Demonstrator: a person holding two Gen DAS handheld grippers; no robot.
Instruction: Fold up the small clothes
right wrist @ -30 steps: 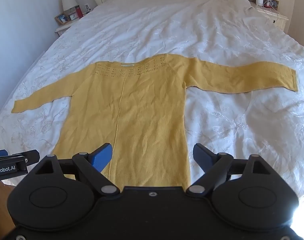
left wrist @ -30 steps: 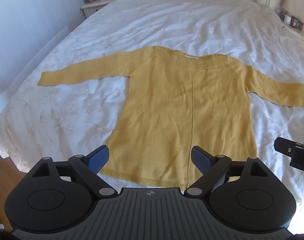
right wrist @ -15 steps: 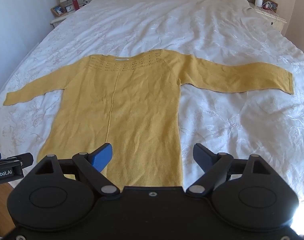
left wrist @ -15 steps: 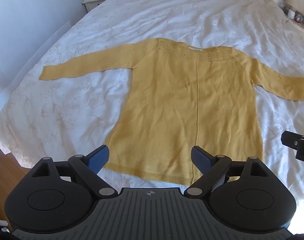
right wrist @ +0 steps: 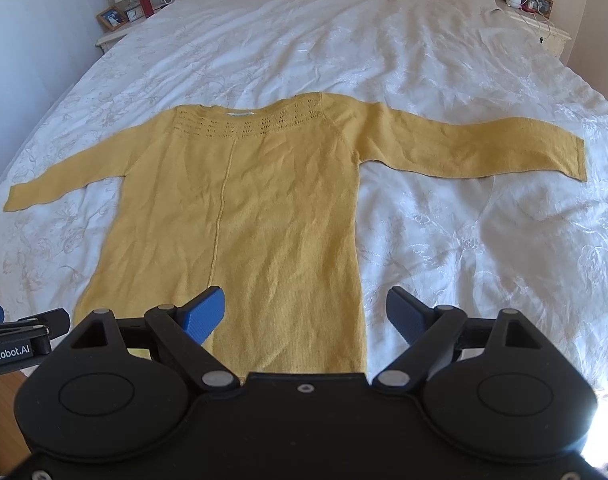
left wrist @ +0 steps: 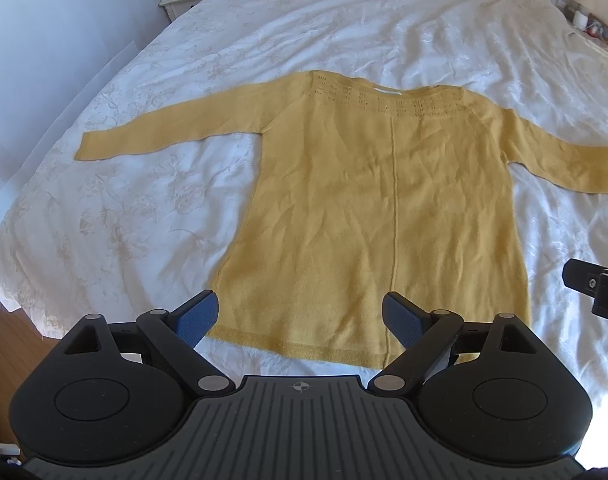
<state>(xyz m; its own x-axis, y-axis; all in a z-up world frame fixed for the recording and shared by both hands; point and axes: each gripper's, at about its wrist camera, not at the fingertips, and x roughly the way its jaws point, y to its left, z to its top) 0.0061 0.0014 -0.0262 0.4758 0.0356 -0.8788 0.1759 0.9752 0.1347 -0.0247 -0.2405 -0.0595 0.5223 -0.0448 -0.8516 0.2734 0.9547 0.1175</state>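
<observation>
**Yellow sweater spread flat on bed, both grippers wide apart and empty**

Yellow sweater (left wrist: pixel 383 208) laid flat on the white bed (left wrist: pixel 343 32), near its foot edge, front or back side up not told apart. Long axis of the body running from foot edge toward headboard: hem nearest the foot edge, patterned neckline (right wrist: pixel 248 126) pointing toward the headboard. Sleeves stretched out crosswise, toward the bed's two side edges, each angled slightly back toward the foot. Left sleeve (left wrist: pixel 168 132) ending short of the left side edge; right sleeve (right wrist: pixel 475 148) reaching toward the right side edge. Straight seam down the middle of the body, light creases across the knit.

Left gripper (left wrist: pixel 300 316) hanging above the hem, jaws spread wide, nothing between the blue pads, no contact with the knit visible. Right gripper (right wrist: pixel 305 314) above the right lower part of the body, jaws likewise wide, holding nothing. Nightstand (right wrist: pixel 116 36) with lamp and photo frame beside the headboard's left corner; another at the right corner.
</observation>
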